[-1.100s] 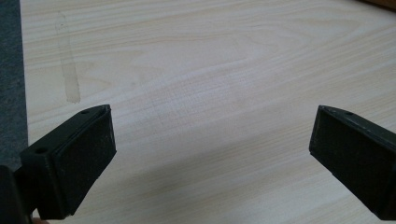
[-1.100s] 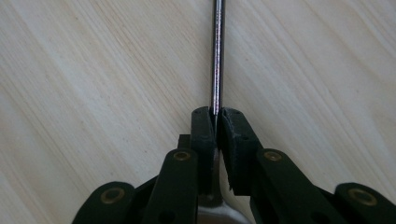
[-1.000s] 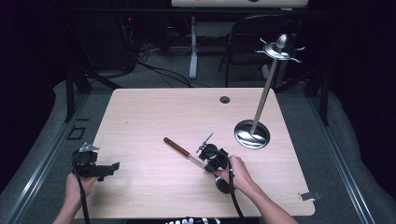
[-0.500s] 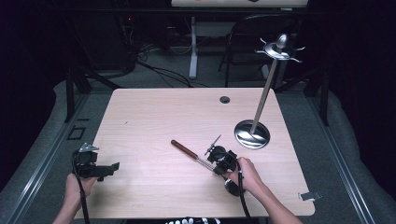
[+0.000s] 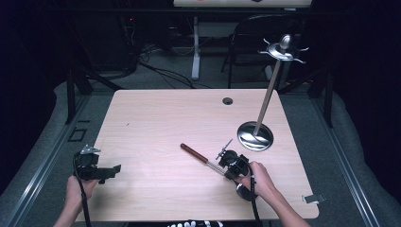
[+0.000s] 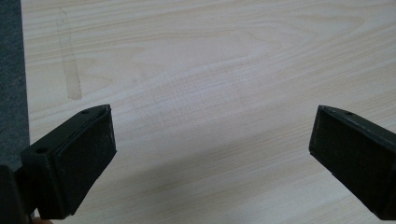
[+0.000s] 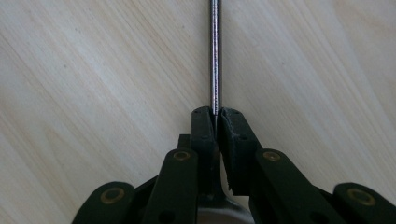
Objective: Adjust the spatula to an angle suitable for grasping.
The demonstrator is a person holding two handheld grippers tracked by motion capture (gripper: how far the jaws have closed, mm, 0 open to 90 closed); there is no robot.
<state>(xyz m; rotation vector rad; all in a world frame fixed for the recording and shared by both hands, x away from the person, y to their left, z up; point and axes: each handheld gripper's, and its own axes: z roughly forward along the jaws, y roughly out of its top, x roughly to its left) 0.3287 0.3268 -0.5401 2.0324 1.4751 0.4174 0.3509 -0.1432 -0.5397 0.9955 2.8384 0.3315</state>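
— What do we have nearest us?

— Our right gripper (image 5: 226, 166) sits close to the desk's (image 5: 156, 118) near edge, right of centre, its jaws clenched on the thin metal shaft (image 7: 214, 56) of a utensil (image 5: 201, 157) with a reddish-brown handle (image 5: 193, 152). The utensil lies flat on the desk, handle pointing up and to the left, away from us.

— And our left gripper (image 5: 106, 171)?

— At the near left corner, just inside the left edge, jaws released and wide apart with bare wood between them.

— How much room do we have?

— Plenty. The middle and far left of the desk are open. To the right, just beyond the right gripper, stands a metal utensil stand (image 5: 265, 101), its round base (image 5: 255, 135) near the right edge and its pole leaning up to a hooked top.

— Farther off?

— A small cable hole (image 5: 228, 100) near the far edge, then grey carpet (image 5: 42, 156), dark desk legs and cables in a dim room.
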